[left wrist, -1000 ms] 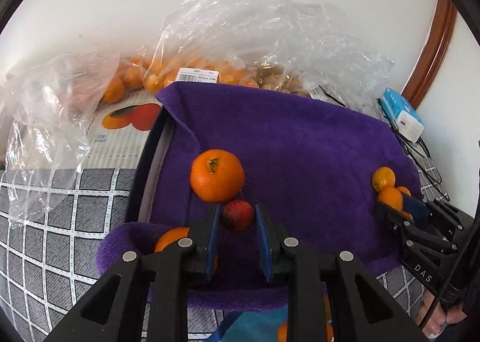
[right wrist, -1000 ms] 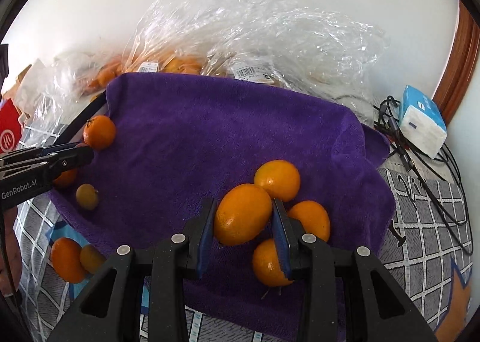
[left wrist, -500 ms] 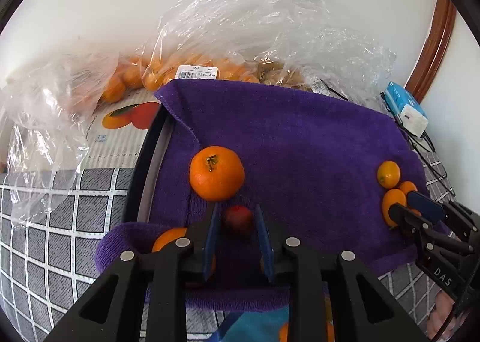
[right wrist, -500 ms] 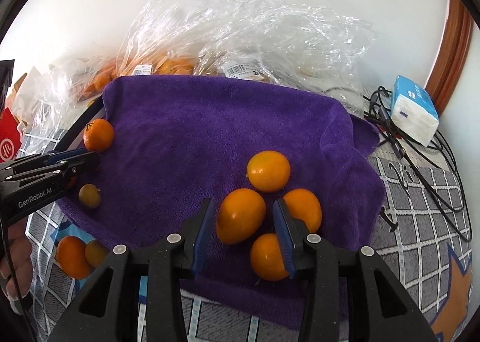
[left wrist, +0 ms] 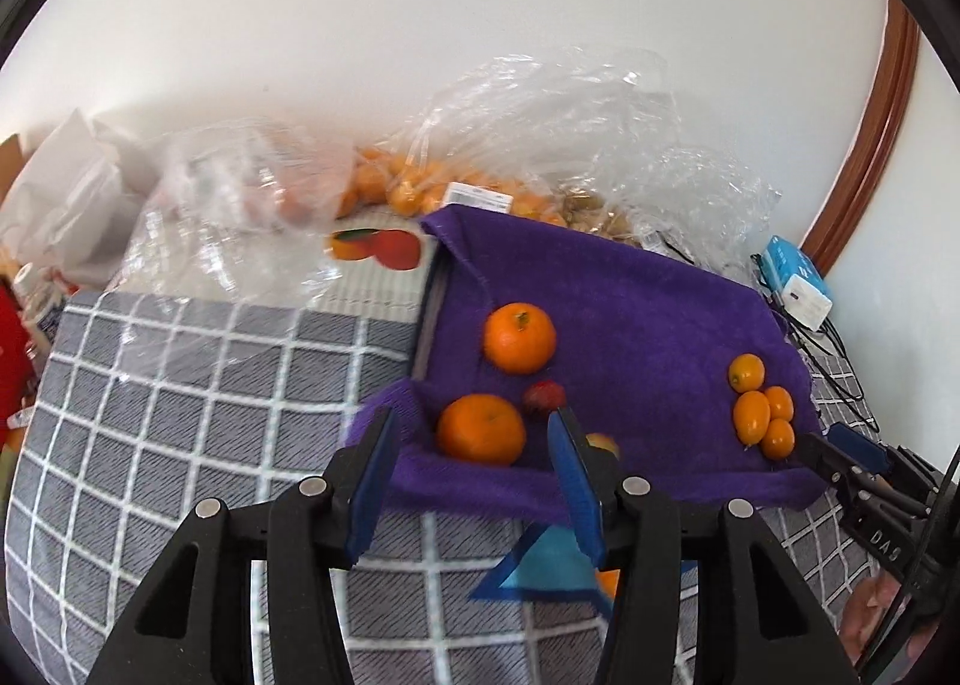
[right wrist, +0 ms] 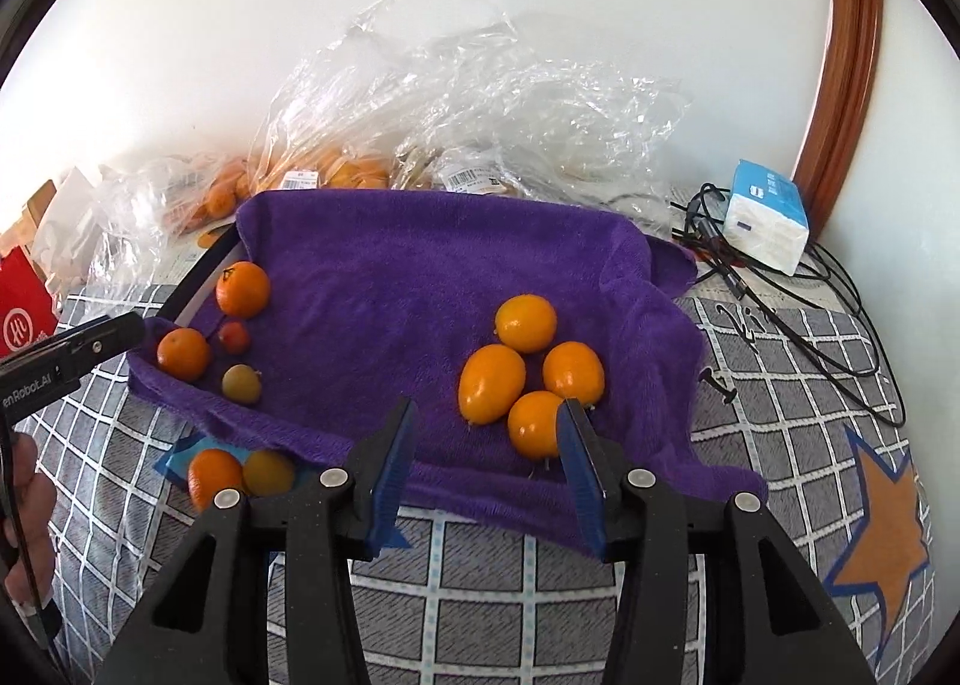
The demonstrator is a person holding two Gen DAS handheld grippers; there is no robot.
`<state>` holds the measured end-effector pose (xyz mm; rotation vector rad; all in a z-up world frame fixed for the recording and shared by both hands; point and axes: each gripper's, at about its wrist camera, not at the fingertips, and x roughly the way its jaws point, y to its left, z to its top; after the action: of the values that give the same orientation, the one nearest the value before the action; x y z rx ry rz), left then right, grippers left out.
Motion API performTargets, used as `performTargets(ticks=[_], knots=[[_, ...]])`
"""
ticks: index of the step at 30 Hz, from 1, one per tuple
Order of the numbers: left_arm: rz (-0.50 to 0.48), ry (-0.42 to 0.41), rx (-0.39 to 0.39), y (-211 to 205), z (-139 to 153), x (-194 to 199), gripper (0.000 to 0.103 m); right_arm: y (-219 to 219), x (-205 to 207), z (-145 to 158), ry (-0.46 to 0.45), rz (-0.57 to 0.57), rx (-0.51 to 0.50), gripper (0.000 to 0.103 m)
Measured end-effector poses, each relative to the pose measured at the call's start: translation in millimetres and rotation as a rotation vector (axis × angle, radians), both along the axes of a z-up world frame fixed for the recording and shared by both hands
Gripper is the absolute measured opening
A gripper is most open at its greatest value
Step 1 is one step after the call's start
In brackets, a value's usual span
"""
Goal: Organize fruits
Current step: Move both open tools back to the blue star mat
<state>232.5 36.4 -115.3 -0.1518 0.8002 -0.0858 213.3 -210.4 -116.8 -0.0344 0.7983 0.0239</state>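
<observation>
A purple towel (right wrist: 420, 277) holds the fruit. In the right wrist view several yellow-orange kumquats (right wrist: 492, 382) cluster at its right; two tangerines (right wrist: 242, 289), a small red fruit (right wrist: 233, 337) and a greenish fruit (right wrist: 241, 383) lie at its left. My right gripper (right wrist: 486, 457) is open and empty just in front of the kumquats. In the left wrist view my left gripper (left wrist: 468, 475) is open and empty, just short of a tangerine (left wrist: 480, 428) and the red fruit (left wrist: 543, 395). The towel (left wrist: 630, 313) shows there too.
Clear plastic bags (right wrist: 480, 108) of oranges lie behind the towel by the wall. A blue-white box (right wrist: 765, 223) and black cables (right wrist: 810, 289) sit at the right. Two more fruits (right wrist: 240, 472) lie on the checked cloth (right wrist: 510, 583) before the towel's left edge.
Both grippers opened and pulled back. The left let go of the red fruit, the right let go of a kumquat; both fruits now rest on the towel.
</observation>
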Motion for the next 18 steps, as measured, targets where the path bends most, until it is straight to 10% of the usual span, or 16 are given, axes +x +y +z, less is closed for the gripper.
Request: performTargets(ticks=[18], knots=[[0.105,0.049,-0.018,76.8,-52.8,-51.7,0.049,51.9,-24.9,-27.4,0.063,0.043,0.062,0.048]])
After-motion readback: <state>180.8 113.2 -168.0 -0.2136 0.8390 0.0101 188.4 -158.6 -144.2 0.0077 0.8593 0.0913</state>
